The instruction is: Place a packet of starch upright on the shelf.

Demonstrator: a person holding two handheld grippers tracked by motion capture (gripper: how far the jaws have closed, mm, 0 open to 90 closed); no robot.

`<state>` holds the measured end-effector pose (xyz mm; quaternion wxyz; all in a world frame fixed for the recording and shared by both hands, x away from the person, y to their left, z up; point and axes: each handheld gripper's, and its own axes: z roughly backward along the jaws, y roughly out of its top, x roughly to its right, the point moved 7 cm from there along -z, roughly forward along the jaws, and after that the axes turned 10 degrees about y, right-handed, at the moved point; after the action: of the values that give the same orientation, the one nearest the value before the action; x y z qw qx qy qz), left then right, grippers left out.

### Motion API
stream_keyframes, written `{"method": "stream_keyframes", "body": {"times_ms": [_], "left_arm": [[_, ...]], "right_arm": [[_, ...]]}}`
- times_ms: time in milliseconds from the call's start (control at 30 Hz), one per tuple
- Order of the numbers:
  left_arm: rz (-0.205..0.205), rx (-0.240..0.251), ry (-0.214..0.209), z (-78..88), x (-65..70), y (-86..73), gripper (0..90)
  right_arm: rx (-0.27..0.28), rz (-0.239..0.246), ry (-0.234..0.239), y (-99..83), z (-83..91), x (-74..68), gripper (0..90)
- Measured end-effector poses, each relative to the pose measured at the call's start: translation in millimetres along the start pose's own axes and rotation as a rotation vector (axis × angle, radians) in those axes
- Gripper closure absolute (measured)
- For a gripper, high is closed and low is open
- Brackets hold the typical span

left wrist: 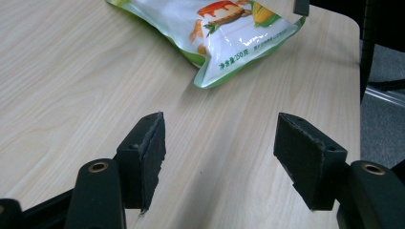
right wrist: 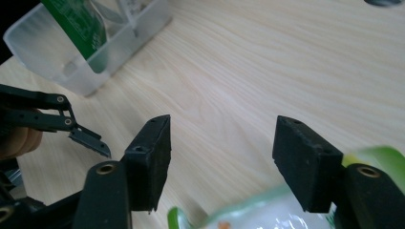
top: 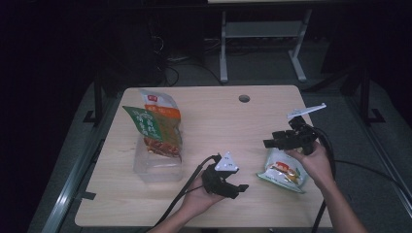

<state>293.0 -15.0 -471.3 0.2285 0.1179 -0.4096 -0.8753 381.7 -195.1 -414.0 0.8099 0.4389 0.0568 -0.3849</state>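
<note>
1. Both grippers are standing open with nothing between the pads: my left gripper [top: 232,187] is hovering low over the table [top: 214,121] near the front edge, and my right gripper [top: 277,141] is hanging just above the far end of the white-and-green snack bag [top: 283,174].

2. I am judging the work to be packing snack bags into the clear plastic bin [top: 158,167] at the left of the table. That bin is already holding two bags, an orange one [top: 163,116] and a green one [top: 145,121], both standing up and leaning out over its rim.

3. So I am reckoning most of the job done, with one bag left to go.

4. That last bag is lying flat on the right side of the table, well apart from the bin. In the left gripper view it is sitting ahead of my open jaws, its corner [left wrist: 203,81] pointing toward me; in the right gripper view its green edge [right wrist: 267,202] is showing just below my jaws.

5. Neither gripper is touching it as far as I can tell, so I am still needing to grasp it, carry it across, and drop it in the bin.
</note>
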Motion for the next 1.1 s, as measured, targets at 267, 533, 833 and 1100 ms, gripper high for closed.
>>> {"method": "stream_keyframes", "body": {"times_ms": [267, 533, 833, 1100], "left_arm": [[-0.003, 0.002, -0.008, -15.3, 4.5, 10.0, 37.4], [0.015, 0.0, -0.024, -31.8, 7.9, 18.5, 41.1], [0.007, -0.01, -0.038, -45.6, 14.1, 26.2, 43.5], [-0.008, -0.002, -0.039, -52.1, 21.6, 36.5, 51.0]], "right_arm": [[-0.006, -0.031, -0.033, -21.9, 13.0, 13.0, 36.4], [-0.011, -0.082, -0.086, -47.4, 29.3, 29.4, 36.1], [-0.026, -0.118, -0.128, -68.4, 41.3, 44.5, 36.1], [-0.035, -0.164, -0.179, -85.0, 49.9, 58.5, 34.9]]}}
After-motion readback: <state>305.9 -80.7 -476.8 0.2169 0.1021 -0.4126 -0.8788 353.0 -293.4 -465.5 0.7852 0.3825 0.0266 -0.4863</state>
